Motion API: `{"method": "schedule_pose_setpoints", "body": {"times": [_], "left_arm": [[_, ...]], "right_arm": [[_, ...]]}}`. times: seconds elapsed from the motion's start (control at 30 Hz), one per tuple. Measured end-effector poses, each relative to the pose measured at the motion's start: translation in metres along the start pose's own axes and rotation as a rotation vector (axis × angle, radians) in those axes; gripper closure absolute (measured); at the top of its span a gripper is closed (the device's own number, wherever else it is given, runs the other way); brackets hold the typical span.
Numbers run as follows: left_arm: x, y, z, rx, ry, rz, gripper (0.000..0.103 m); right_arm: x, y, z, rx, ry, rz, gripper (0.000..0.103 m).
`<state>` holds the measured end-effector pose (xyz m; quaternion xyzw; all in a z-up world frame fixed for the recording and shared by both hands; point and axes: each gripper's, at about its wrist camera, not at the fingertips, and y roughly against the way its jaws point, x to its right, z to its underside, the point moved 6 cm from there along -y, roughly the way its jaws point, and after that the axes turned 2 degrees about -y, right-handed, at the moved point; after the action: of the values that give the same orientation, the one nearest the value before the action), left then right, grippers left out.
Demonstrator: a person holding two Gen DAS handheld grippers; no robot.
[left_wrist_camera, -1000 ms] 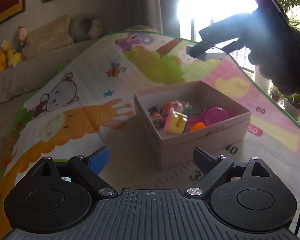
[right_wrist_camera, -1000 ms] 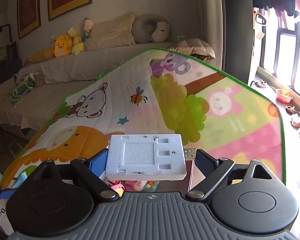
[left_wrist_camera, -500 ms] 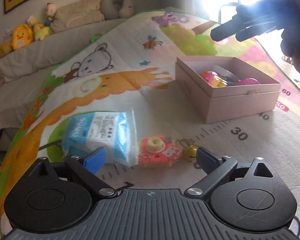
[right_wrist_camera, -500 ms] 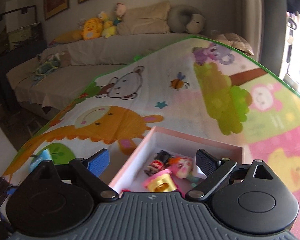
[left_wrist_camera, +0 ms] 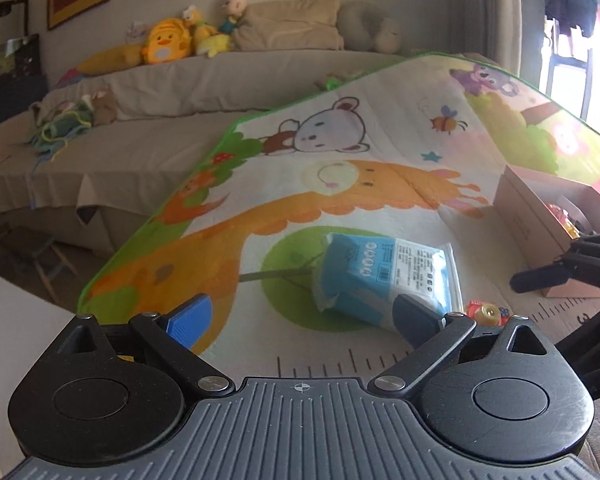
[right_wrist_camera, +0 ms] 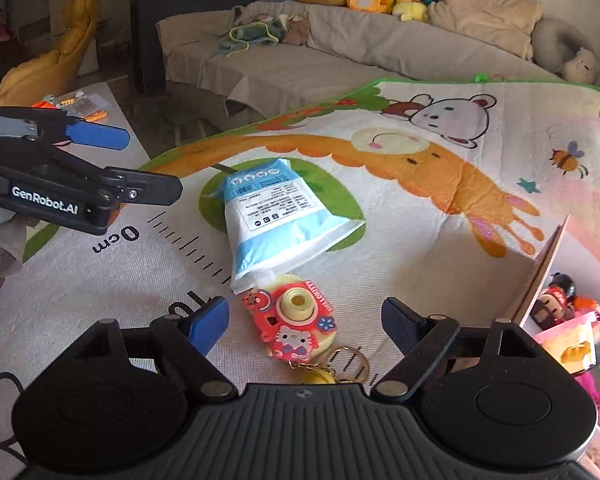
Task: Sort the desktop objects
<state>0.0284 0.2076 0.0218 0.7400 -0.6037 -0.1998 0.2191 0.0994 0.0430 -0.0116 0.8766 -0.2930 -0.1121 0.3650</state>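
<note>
Toys already lay in the box (right_wrist_camera: pixel 546 264); pack (right_wrist_camera: pixel 272 216) and camera (right_wrist_camera: pixel 294 322) remained mid-mat (right_wrist_camera: pixel 420 240). Left gripper (left_wrist_camera: pixel 300 320) gaped, empty; right gripper (right_wrist_camera: pixel 304 320), just narrowing, straddled the camera ungripped.

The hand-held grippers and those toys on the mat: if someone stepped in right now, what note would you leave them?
Left hand-held gripper: open, empty, facing the tissue pack.
Right hand-held gripper: open, jaws just been closing, either side of the toy camera keychain, not gripping it.
Things: tissue pack and keychain lie on the play mat, touching; the box is to the right.
Done: several toys are already in the box.
Left: probably the keychain next, then the tissue pack.
</note>
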Motion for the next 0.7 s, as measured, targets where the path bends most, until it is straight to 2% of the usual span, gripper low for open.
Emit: {"method": "schedule_pose_setpoints", "body": {"times": [0.03, 0.07, 0.1, 0.17, 0.33, 0.4, 0.47, 0.53, 0.6, 0.63, 0.7], "left_arm": [[0.002, -0.002, 0.001, -0.005, 0.001, 0.009, 0.003], [0.004, -0.003, 0.003, -0.010, -0.002, 0.019, 0.003], [0.007, -0.005, 0.004, -0.014, -0.007, 0.029, 0.003], [0.015, -0.009, 0.007, -0.026, -0.016, 0.045, 0.003], [0.035, -0.013, 0.006, -0.023, -0.053, 0.098, 0.003], [0.040, -0.014, 0.003, -0.014, -0.079, 0.117, 0.002], [0.045, -0.023, 0.000, -0.028, -0.106, 0.109, 0.001], [0.044, -0.037, -0.002, -0.076, -0.087, 0.076, 0.001], [0.046, -0.050, -0.002, -0.122, -0.033, 0.112, 0.001], [0.049, -0.056, -0.001, -0.144, -0.002, 0.133, 0.001], [0.058, -0.061, 0.002, -0.163, 0.032, 0.163, 0.001]], "right_arm": [[0.001, -0.003, 0.001, -0.011, -0.012, -0.016, 0.022], [0.001, -0.005, 0.003, -0.020, -0.023, -0.030, 0.029], [0.001, -0.006, 0.005, -0.032, -0.034, -0.043, 0.042], [0.002, -0.004, 0.010, -0.043, -0.044, -0.041, 0.056], [0.015, 0.036, 0.036, -0.049, -0.062, -0.001, 0.056], [0.026, 0.058, 0.052, -0.068, -0.052, 0.045, 0.056], [0.046, 0.082, 0.069, -0.074, -0.048, 0.125, 0.056], [0.071, 0.101, 0.081, -0.066, -0.079, 0.221, 0.056], [0.095, 0.117, 0.089, -0.042, -0.148, 0.278, 0.055], [0.107, 0.124, 0.094, -0.024, -0.204, 0.291, 0.052], [0.120, 0.135, 0.101, 0.019, -0.280, 0.308, 0.035]]}}
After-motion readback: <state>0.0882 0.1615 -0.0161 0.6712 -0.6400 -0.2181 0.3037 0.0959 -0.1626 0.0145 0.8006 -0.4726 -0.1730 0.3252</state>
